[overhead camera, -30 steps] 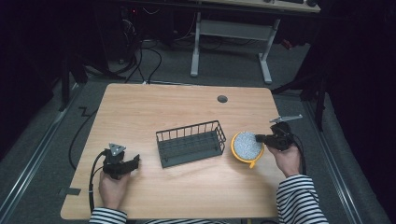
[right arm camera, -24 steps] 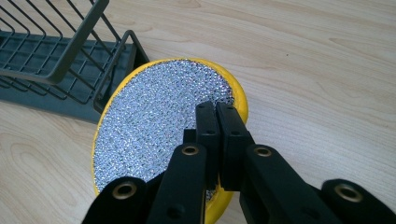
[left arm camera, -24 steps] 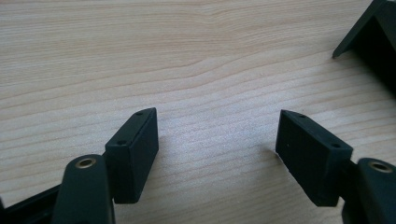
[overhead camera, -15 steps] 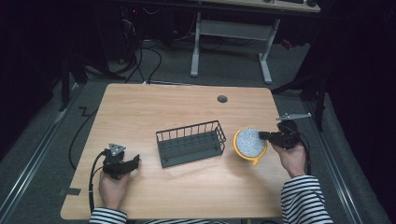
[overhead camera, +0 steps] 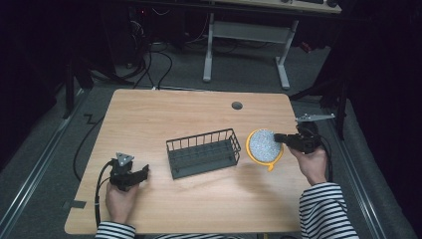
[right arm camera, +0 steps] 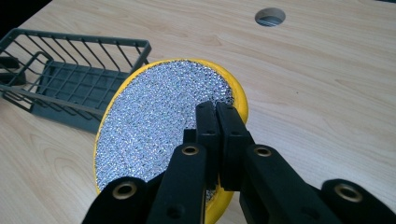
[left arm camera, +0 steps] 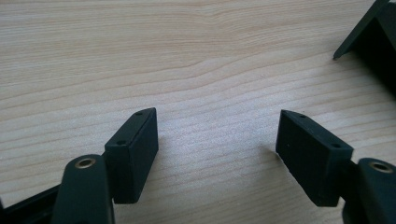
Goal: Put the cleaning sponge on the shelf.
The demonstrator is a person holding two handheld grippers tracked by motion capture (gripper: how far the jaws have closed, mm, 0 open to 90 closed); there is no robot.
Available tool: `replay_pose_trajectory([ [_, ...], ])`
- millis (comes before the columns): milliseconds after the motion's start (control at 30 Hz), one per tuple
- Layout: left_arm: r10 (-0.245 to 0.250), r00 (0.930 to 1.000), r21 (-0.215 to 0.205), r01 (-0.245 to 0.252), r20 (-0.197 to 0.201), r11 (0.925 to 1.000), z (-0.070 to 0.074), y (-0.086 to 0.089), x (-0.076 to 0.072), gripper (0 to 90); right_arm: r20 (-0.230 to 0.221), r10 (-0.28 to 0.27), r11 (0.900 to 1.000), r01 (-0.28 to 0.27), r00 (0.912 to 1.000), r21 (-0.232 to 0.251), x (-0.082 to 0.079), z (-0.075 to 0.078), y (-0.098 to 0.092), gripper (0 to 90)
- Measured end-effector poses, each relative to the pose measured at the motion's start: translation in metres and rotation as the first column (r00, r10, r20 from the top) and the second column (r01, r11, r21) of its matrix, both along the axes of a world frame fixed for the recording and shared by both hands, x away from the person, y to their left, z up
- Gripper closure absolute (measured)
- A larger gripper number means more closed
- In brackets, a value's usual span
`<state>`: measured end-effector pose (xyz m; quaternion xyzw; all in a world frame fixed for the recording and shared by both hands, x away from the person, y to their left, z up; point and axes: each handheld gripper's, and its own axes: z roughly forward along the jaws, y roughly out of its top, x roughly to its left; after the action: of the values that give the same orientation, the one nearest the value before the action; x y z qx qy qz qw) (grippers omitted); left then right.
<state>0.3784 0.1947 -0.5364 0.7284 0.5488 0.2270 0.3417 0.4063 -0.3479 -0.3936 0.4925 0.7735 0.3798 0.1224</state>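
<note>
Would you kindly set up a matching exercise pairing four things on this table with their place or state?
1 scrubber
2 basket
3 left gripper
4 right gripper

a dark wire, mid-table
b jaws apart over bare wood
c yellow-rimmed, silver-faced, tilted
d jaws closed on the scrubber's edge

Pairs: 1-c, 2-a, 3-b, 4-d

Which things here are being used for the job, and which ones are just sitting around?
In use:
- yellow sparkly scrubber, pinched at its edge by the right tool
- wire basket, right beside it

Just there:
- left tool, open over bare table
- round hole in the table
- desk frame on the floor behind
</note>
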Motion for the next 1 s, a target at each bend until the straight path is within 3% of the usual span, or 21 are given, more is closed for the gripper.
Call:
replay_pose_trajectory([
  [367,-0.011,0.9999,0.032,0.011,0.002,0.9994,0.000,-0.004,0.000,29.4,0.038,0.039,0.999,-0.040,0.9985,0.016,0.010,0.021,0.017,89.4],
  [1000,-0.015,0.9999,0.031,0.015,0.001,0.9994,0.000,-0.004,0.000,29.2,0.046,0.097,0.994,-0.099,0.9942,0.044,0.043,0.031,0.065,89.4],
])
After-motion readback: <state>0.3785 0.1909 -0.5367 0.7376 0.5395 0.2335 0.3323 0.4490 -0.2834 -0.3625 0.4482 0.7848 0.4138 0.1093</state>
